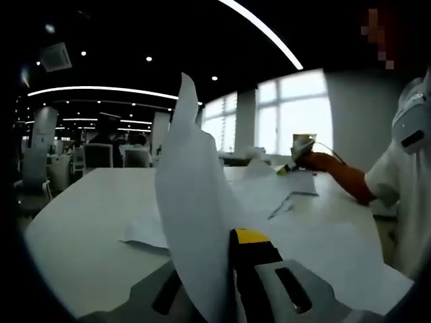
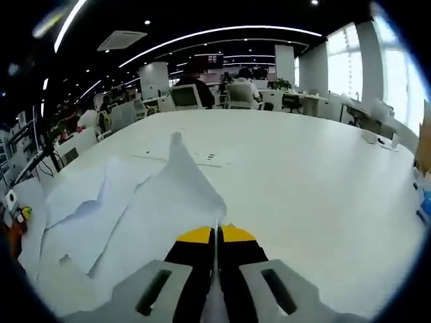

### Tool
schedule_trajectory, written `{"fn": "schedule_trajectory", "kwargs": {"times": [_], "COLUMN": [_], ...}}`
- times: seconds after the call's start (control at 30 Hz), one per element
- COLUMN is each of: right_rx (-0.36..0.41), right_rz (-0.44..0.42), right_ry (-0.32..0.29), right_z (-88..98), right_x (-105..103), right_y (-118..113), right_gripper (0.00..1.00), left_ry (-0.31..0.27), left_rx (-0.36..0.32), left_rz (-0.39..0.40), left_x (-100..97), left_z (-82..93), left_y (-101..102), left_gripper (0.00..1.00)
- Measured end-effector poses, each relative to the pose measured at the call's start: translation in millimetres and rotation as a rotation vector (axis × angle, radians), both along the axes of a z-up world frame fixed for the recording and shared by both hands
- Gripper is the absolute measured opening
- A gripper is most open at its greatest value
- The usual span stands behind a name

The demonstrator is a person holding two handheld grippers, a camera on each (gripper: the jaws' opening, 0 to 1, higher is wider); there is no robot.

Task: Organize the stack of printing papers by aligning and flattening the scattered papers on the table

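Note:
A white sheet (image 1: 195, 202) stands nearly upright between the jaws of my left gripper (image 1: 225, 245), which is shut on its lower edge; the sheet hides most of the left jaw. More loose white papers (image 1: 269, 195) lie scattered flat on the white table (image 1: 87, 215). My right gripper (image 2: 216, 233) is shut on the corner of another sheet (image 2: 178, 185), which peaks upward in front of it. Further crumpled papers (image 2: 81, 215) spread to its left. In the left gripper view the right gripper (image 1: 301, 149) shows far across the table, held by a hand.
A person in a white shirt (image 1: 407, 175) stands at the table's right edge. Office desks, chairs and monitors (image 2: 202, 94) with seated people fill the background. Bare tabletop (image 2: 323, 188) stretches to the right of the papers.

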State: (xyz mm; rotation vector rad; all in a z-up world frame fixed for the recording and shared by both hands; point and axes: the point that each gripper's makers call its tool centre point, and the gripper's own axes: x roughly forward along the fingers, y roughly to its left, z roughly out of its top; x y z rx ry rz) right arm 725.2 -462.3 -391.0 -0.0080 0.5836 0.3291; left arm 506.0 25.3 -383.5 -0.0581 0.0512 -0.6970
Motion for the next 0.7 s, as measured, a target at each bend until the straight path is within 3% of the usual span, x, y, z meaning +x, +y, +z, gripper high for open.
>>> {"fn": "schedule_trajectory", "kwargs": {"times": [0.3, 0.7], "right_rx": [0.04, 0.045], "right_rz": [-0.088, -0.117], "right_ry": [-0.008, -0.018], "right_z": [4.7, 9.3], "right_x": [-8, -9], "right_y": [-26, -32], "right_gripper": [0.0, 0.0], "left_ry": [0.0, 0.011], "left_rx": [-0.001, 0.004], "left_rz": [0.001, 0.02], "left_x": [-0.2, 0.8], "left_z": [0.0, -1.5], "left_y": [-1, 2], "left_gripper": [0.06, 0.06]}}
